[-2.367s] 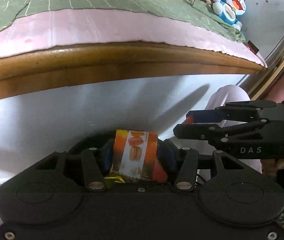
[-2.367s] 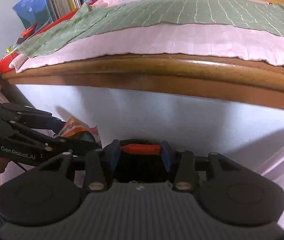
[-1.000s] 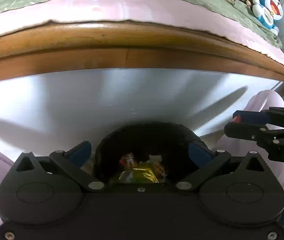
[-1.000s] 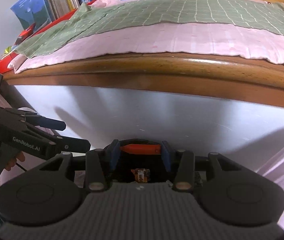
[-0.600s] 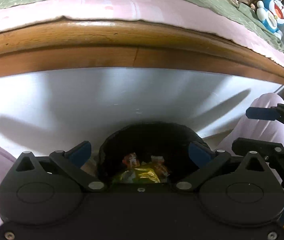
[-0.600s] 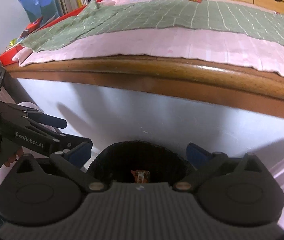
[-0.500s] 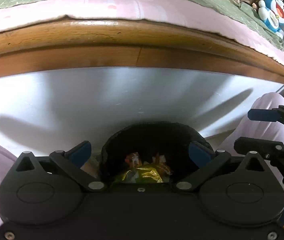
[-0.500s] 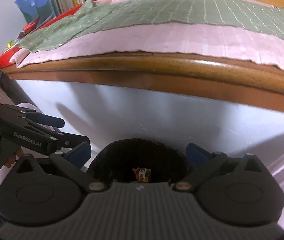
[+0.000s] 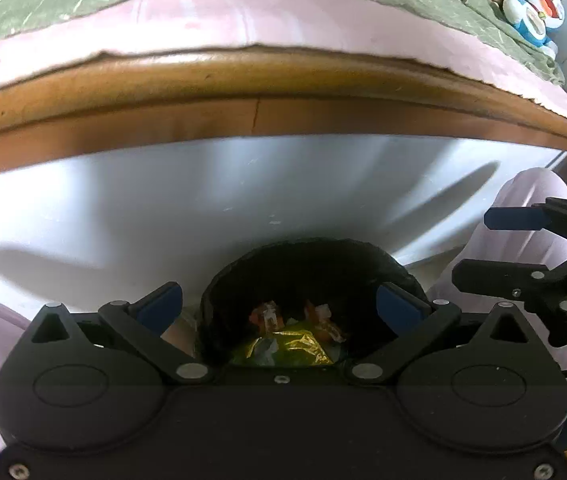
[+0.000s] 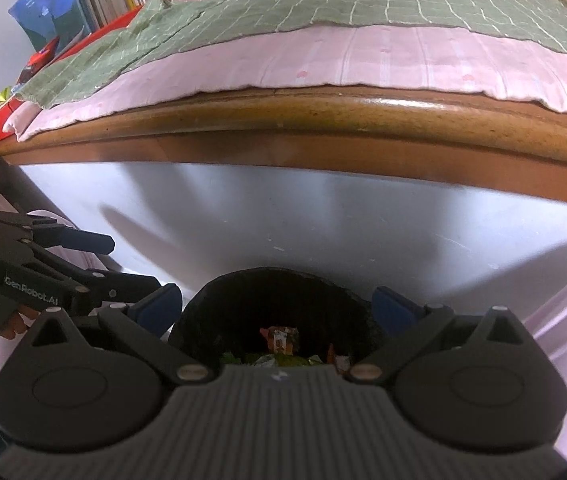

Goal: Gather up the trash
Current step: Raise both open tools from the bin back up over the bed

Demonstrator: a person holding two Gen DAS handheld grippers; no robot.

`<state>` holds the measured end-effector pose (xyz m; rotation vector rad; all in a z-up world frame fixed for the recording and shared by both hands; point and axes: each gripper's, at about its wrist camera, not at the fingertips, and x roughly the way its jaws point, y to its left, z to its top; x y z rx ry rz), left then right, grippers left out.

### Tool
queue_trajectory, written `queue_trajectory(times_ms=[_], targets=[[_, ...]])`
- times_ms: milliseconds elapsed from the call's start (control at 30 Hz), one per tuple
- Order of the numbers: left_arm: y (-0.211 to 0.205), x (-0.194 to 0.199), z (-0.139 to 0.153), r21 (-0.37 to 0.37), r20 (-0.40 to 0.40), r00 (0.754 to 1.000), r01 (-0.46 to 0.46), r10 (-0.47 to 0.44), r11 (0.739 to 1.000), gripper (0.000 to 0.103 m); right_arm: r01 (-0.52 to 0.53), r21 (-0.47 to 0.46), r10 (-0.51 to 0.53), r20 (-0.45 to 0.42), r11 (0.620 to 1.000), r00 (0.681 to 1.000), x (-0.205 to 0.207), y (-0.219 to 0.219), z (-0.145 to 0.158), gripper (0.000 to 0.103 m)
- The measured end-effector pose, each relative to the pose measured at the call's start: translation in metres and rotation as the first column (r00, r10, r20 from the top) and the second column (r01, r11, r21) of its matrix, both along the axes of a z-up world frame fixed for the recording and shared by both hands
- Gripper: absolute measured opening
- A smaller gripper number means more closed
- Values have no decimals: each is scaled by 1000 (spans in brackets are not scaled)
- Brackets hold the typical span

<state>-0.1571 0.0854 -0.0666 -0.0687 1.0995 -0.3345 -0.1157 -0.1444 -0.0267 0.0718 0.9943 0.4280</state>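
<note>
We hover both grippers over the black trash bin (image 9: 307,256) beside the wooden bed frame (image 9: 283,92), left gripper (image 9: 279,304) and right gripper (image 10: 277,306) both spread wide and empty, with the crumpled wrappers (image 9: 287,340) lying down inside the bin.

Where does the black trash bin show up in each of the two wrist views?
Left wrist view: black trash bin sits bottom centre, wrappers inside.
Right wrist view: bin is bottom centre too, between the blue pads.
Shared landmark: the wooden bed rail arcs above the bin in both.
</note>
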Motion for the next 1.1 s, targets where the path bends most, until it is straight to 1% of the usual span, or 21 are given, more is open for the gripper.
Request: queue_trajectory(times_ms=[67,200,300,367,433,533,633,867,967,1100], targets=[[-1,0,7,1,16,1000,9,-9,1000,103,-16,-13,16,21,1000,1000,1,1,5,103],[-4,-1,28,13,83,996,30,-31,999,103,-30,-7,31,75,1000,997,6,-3,21,103],[-3,0,44,-3,120,992,29,-28,1000,103,-24,23,21,118,999,993,12,-8,35,103],[-2,1,55,1,148,989,27,-27,1000,103,-26,66,17,137,997,990,19,-14,43,103],[0,3,67,0,183,983,18,-17,1000,103,-16,83,3,157,996,988,26,-18,50,103],[7,8,83,-7,228,974,-3,5,1000,103,-8,68,-7,212,998,977,36,-21,63,103],[10,14,98,0,273,962,-18,17,1000,103,4,47,-17,262,999,965,45,-22,75,103],[14,30,125,-20,350,936,-25,30,999,103,18,29,-27,348,999,937,65,-23,99,103],[14,42,134,-26,374,927,-34,42,999,103,22,1,-21,377,1000,926,74,-21,105,103],[14,58,147,-33,413,910,-26,38,999,103,37,-8,-31,387,999,922,85,-24,109,103]])
